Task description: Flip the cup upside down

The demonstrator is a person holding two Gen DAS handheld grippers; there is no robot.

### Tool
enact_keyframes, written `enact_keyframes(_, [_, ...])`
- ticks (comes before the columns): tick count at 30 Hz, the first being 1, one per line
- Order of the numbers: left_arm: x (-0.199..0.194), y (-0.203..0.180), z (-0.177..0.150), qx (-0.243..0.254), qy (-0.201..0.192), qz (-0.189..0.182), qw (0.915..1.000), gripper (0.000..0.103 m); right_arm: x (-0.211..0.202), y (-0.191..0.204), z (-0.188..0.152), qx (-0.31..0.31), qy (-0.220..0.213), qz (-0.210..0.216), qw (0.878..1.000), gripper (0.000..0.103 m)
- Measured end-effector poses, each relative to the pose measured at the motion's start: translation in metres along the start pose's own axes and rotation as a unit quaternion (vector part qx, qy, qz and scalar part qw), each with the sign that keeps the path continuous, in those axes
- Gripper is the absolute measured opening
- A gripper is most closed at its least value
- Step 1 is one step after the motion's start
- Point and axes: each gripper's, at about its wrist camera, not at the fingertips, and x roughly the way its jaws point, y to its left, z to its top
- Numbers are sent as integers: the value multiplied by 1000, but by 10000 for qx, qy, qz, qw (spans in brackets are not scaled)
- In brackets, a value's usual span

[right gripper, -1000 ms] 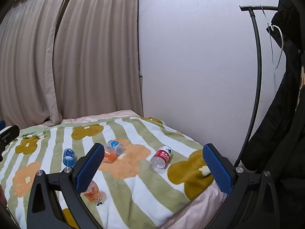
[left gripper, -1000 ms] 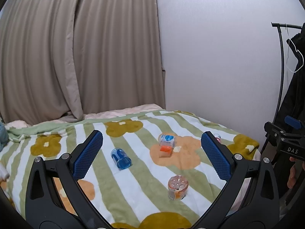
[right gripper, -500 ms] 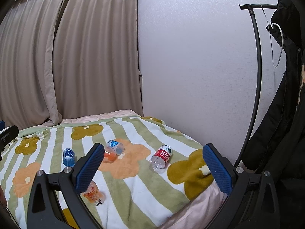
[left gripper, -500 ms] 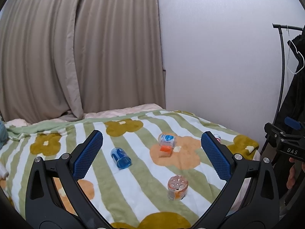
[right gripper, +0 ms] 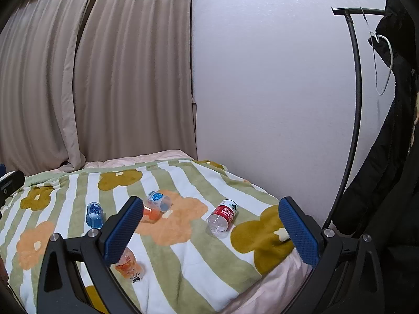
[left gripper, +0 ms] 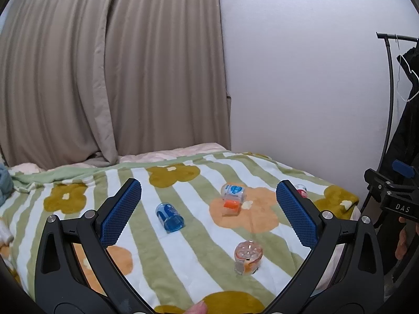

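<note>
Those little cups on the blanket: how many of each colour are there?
Blue cup: 1
Orange cups, one far and one near: 2
Clear cup with blue label, lying on the far orange one: 1
Red-label cup: 1
Total: 5, all on the blanket.

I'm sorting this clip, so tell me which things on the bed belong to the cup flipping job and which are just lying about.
For the job:
blue cup
orange cup
peach cup
left gripper, open
right gripper, open

Lying about:
red-label bottle
floral blanket
curtain
coat rack
</note>
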Motion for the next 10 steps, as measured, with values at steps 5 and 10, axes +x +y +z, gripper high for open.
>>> enact_keyframes(5, [2, -2, -1, 72, -11, -23, 10000, 103, 1, 0, -1, 11, 7, 22, 10000, 103])
enact_keyframes(10, [0, -5, -2, 104, -127, -34, 9999, 103, 1, 1, 0, 5, 4, 20, 10000, 103])
